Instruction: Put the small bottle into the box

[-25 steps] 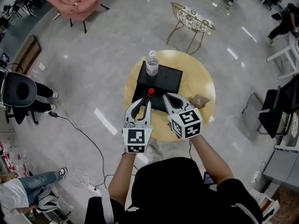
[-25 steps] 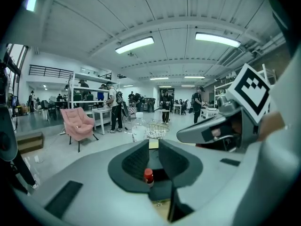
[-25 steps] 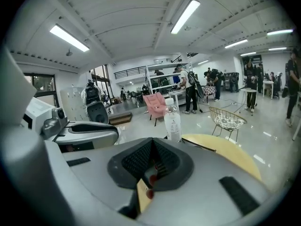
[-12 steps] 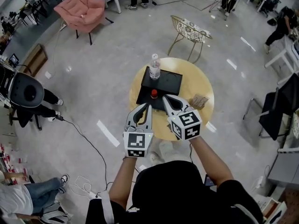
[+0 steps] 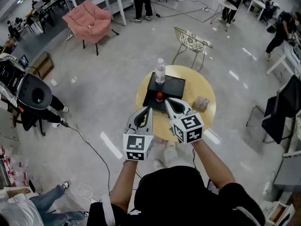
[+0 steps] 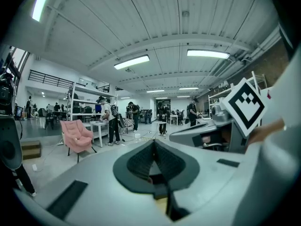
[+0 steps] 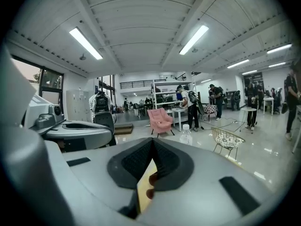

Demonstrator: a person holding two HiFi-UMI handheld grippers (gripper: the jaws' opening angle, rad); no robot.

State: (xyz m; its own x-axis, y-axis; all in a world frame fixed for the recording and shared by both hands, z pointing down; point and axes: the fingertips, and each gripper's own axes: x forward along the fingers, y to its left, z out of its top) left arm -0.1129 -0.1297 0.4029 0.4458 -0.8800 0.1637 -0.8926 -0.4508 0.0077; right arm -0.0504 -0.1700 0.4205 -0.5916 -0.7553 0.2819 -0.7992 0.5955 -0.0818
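Holding my left gripper and right gripper shut, empty, mid-frame; left jaws have just been closing; cubes show square markers.

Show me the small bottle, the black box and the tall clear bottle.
small bottle (image 5: 159, 97), head view, on its red cap
black box (image 5: 175, 85), head view, on its bare right part
tall clear bottle (image 5: 161, 72), head view, on its body
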